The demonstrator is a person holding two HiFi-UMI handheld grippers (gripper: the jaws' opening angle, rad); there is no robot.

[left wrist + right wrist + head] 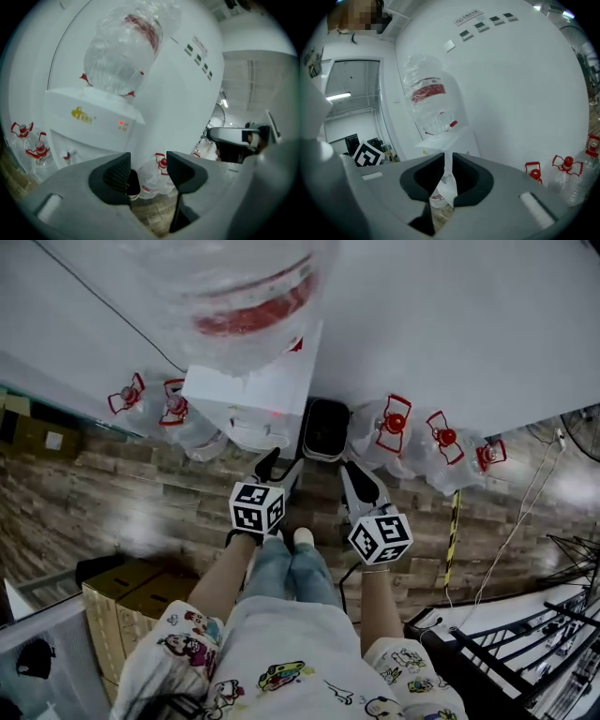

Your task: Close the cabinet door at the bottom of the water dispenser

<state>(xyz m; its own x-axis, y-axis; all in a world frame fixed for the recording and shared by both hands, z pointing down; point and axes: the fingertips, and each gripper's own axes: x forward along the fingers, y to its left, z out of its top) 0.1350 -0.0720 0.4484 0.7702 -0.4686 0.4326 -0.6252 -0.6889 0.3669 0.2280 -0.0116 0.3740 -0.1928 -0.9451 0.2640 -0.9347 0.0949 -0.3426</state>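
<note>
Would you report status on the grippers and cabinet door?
Left gripper open, empty. Right gripper barely open, empty. Cabinet door not visible. Neither touches water dispenser.

Left hand-held gripper [279,465] before water dispenser [251,395]

White water dispenser [89,119] stands upright against a white wall. A clear upturned bottle [119,51] with a red label sits on top. Its front shows a yellow logo and a lit red light. Its cabinet door is hidden.

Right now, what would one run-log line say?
left claw: open, empty | right claw: slightly open, empty | dispenser: ahead | door: hidden
</note>
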